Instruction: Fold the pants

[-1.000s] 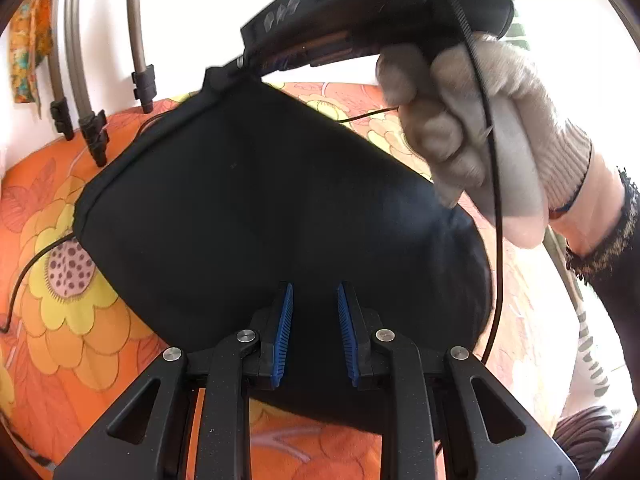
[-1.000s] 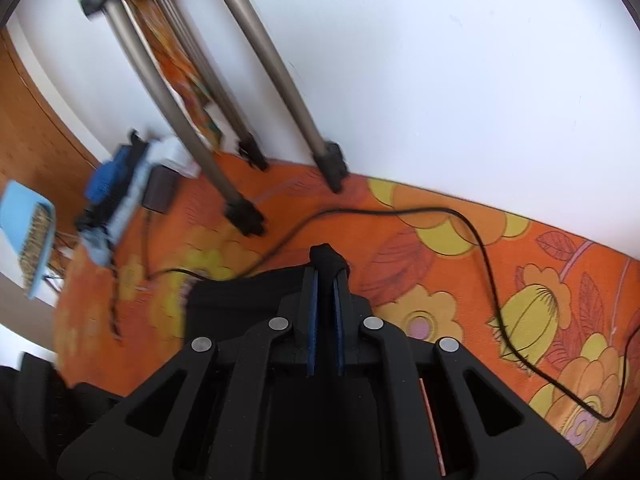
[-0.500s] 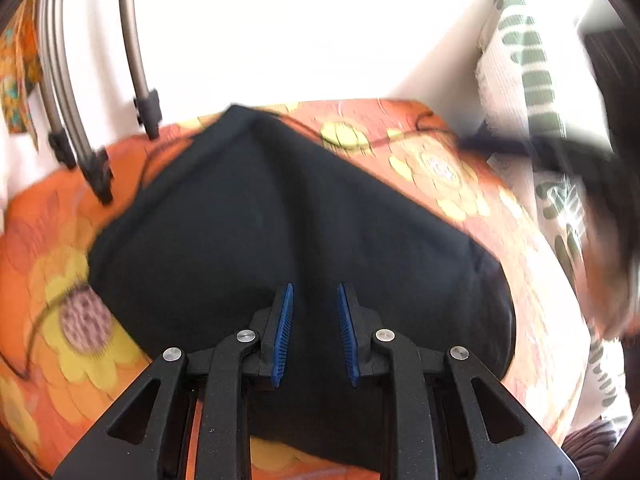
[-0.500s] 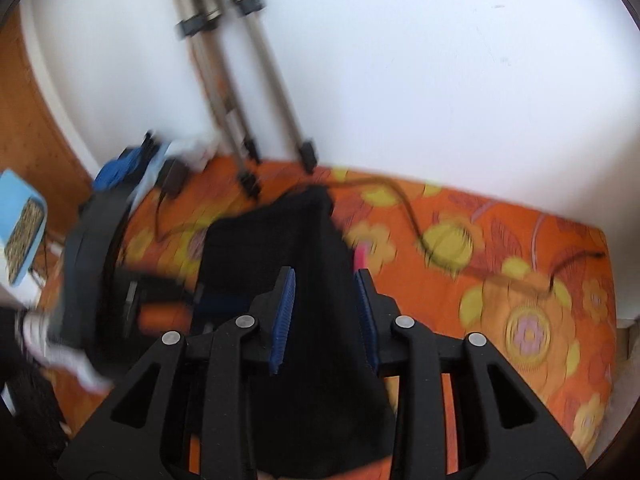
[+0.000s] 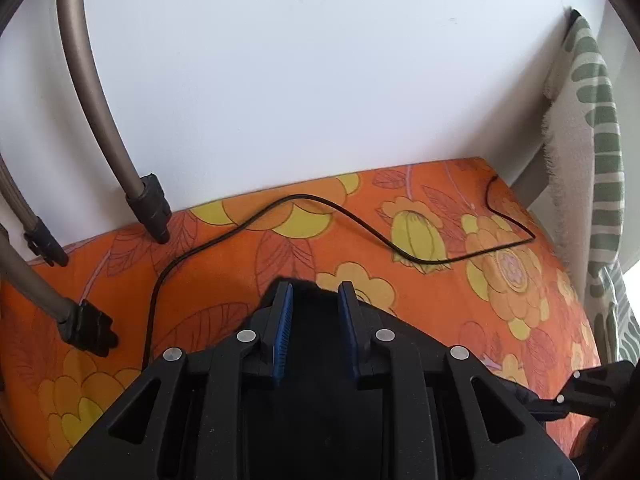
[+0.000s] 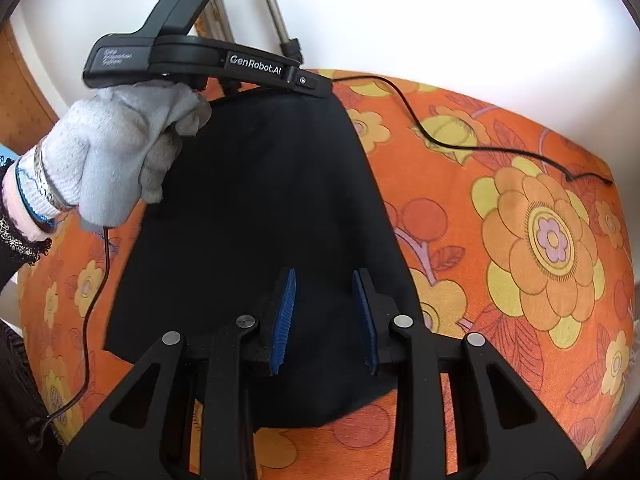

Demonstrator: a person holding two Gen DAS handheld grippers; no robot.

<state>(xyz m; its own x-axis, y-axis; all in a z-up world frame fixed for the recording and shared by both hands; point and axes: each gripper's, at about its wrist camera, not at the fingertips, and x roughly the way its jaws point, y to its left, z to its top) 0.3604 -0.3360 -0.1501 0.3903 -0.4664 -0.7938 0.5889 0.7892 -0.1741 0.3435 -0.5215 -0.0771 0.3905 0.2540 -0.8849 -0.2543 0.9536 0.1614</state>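
Note:
The black pants (image 6: 260, 208) lie folded flat on the orange flowered bed cover (image 6: 540, 240). In the right wrist view my right gripper (image 6: 324, 312) is open and empty above the near part of the pants. My left gripper's body (image 6: 208, 60), held in a white-gloved hand (image 6: 112, 160), reaches to the far end of the pants. In the left wrist view my left gripper (image 5: 314, 320) is open, with black cloth (image 5: 312, 286) at its fingertips.
A thin black cable (image 5: 360, 228) snakes over the bed cover near the white wall. Grey tripod legs (image 5: 148, 208) stand at the far left. A green-patterned white towel (image 5: 592, 160) hangs at the right. Part of the right gripper (image 5: 588, 388) shows low right.
My right gripper let go of the pants' far end, opened and pulled back. My left gripper moved forward to the far end of the pants.

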